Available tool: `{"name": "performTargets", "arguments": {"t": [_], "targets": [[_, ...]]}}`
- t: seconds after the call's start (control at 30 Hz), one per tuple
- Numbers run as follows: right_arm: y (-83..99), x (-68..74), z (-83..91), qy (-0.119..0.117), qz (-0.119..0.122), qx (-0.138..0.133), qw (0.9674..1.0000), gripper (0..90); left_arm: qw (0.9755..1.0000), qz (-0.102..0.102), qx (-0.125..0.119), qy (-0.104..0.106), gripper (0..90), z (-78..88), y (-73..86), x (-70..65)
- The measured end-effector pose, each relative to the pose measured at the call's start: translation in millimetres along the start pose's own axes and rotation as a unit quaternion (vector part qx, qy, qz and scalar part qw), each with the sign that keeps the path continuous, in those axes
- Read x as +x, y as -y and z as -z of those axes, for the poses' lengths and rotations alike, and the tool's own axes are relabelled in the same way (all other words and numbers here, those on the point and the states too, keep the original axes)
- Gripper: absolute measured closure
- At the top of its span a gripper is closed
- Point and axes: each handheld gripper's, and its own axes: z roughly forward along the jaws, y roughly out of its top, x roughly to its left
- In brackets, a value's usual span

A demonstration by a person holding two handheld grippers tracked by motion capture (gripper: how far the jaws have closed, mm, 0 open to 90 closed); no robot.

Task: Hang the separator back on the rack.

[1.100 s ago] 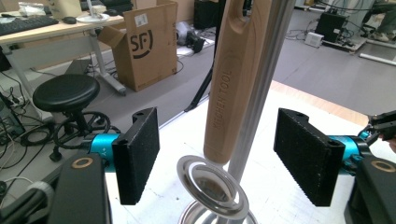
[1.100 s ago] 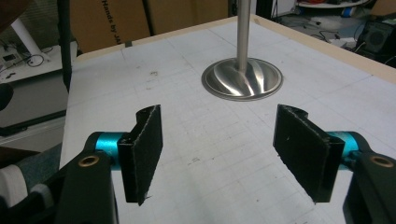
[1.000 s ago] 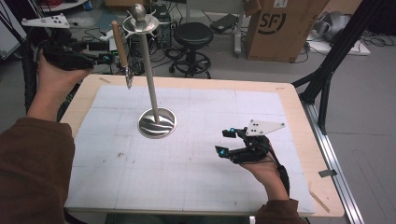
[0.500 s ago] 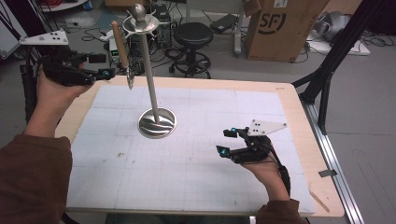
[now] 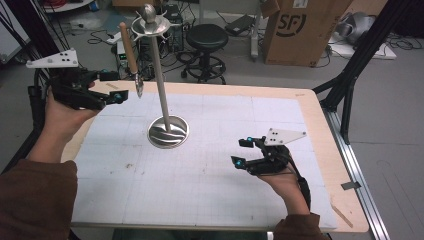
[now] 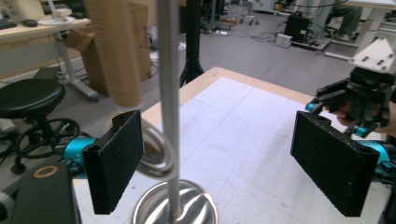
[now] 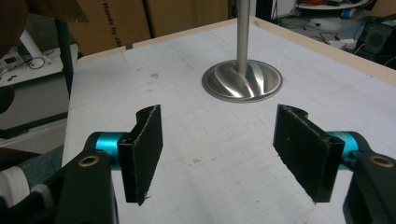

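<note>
We are seeing the table (image 5: 210,200) carrying the steel stand (image 5: 161,90), a wooden-handled utensil (image 5: 131,57) hanging from its top ring. Our left gripper (image 5: 119,86) is just opening wide beside the utensil, gripping nothing; our right gripper (image 5: 241,152) is resting open, empty.

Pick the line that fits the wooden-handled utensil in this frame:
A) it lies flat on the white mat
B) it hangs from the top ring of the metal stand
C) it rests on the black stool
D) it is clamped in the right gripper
B: in the high view the wooden-handled utensil hangs from the top ring of the metal stand, with the left gripper open beside it.
</note>
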Motion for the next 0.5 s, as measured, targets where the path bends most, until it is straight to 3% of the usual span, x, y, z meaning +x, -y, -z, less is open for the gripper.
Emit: {"name": "performTargets", "arguments": {"t": [0.2,0.5], "targets": [[0.1,0.5,-0.3,-0.003,-0.001,0.002,1.0,32.3,1.0,-0.003,0.007,0.005,15.7,-6.2,5.2,-9.7],[1.0,-0.1,1.0,0.0,-0.004,0.002,1.0,32.3,0.9998,-0.004,-0.006,0.018,12.8,-11.2,20.6,-23.0]]}}
